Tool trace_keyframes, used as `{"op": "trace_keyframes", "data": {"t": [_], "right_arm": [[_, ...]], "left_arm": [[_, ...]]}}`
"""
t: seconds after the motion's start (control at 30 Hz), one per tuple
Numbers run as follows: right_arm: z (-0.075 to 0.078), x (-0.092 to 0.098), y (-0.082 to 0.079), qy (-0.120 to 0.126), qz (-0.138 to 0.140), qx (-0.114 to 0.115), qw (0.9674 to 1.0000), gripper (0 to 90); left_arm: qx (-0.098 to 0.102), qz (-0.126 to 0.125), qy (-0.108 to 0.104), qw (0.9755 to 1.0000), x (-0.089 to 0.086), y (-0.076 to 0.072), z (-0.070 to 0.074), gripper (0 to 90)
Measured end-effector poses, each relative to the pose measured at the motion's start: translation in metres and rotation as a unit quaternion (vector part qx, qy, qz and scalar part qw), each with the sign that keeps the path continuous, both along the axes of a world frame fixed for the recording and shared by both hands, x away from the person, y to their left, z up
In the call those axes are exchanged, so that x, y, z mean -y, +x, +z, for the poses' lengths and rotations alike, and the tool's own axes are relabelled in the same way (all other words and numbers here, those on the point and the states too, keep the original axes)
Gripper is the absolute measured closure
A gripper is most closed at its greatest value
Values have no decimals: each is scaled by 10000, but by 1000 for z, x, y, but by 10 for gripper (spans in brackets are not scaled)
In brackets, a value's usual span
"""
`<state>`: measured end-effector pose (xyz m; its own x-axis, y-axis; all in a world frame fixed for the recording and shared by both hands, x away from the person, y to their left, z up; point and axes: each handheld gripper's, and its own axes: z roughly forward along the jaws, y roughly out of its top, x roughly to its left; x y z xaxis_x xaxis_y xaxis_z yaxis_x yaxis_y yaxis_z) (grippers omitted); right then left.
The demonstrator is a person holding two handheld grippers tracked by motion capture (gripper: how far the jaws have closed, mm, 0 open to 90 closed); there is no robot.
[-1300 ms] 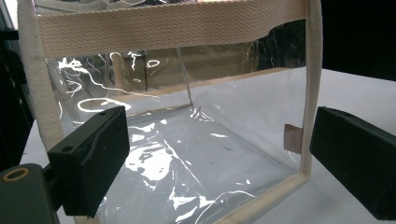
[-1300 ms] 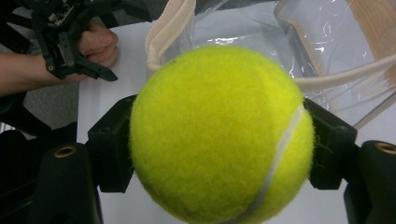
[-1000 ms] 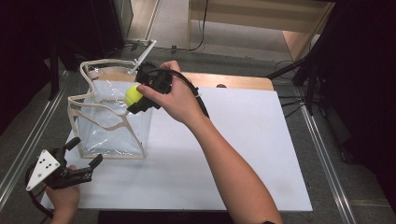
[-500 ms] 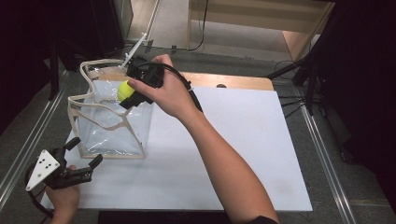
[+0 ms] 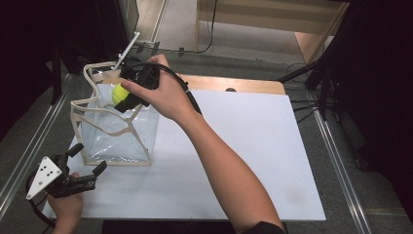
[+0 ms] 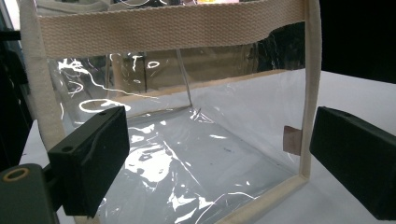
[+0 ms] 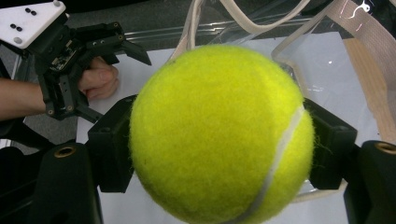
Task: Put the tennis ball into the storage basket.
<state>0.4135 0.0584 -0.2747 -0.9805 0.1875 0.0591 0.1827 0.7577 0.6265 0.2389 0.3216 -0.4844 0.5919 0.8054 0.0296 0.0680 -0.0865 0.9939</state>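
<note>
Since a second ago our right gripper [image 5: 127, 100] has carried the tennis ball [image 5: 119, 93] leftward and toward the far side of the table, from over the near part of the clear bag's mouth to a spot above its far left part. Our left gripper [image 5: 86, 165] has kept its place near the front left corner of the white board [image 5: 253, 161].

We hold the ball clamped between the right gripper's two black jaws; in the right gripper view the ball [image 7: 219, 133] bulges out between them, its white seam curving down its right side, and both pads press into the felt. In the high view the ball hangs above the open top of the clear bag [image 5: 114, 129], over the cream webbing handles [image 5: 104, 117] that arch across the opening. We cannot tell whether it touches a strap.

The bag stands upright on the board's left part, cream tape edging its transparent walls.

Our left gripper rests just in front of the bag's near wall, its jaws spread wide with nothing between them. In the left gripper view the bag [image 6: 201, 140] stands close ahead, its cream top band [image 6: 168, 25] crossing above both jaws.
</note>
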Motion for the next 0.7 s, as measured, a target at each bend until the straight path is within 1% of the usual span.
{"op": "trace_keyframes", "data": {"t": [0.23,0.4,0.43,0.47,0.57,0.6,0.7], "right_arm": [[-3,-8,2,-38,20,-37,10000,239],[-8,-16,4,-75,44,-79,9999,239],[-9,-16,5,-66,61,-72,9999,240],[-9,-17,5,-96,26,-111,9999,239],[-12,-20,7,-102,63,-90,9999,239],[-13,-20,7,-136,28,-124,9998,240],[-16,-20,9,-164,17,-115,9998,239]], "left_arm": [[0,2,-3,10000,0,0,0,54],[5,2,6,10000,0,0,0,53],[5,3,3,10000,0,0,0,54],[5,3,3,10000,0,0,0,53],[3,-2,-6,10000,0,0,0,54],[6,0,-6,10000,0,0,0,54],[6,1,-10,10000,0,0,0,54]]}}
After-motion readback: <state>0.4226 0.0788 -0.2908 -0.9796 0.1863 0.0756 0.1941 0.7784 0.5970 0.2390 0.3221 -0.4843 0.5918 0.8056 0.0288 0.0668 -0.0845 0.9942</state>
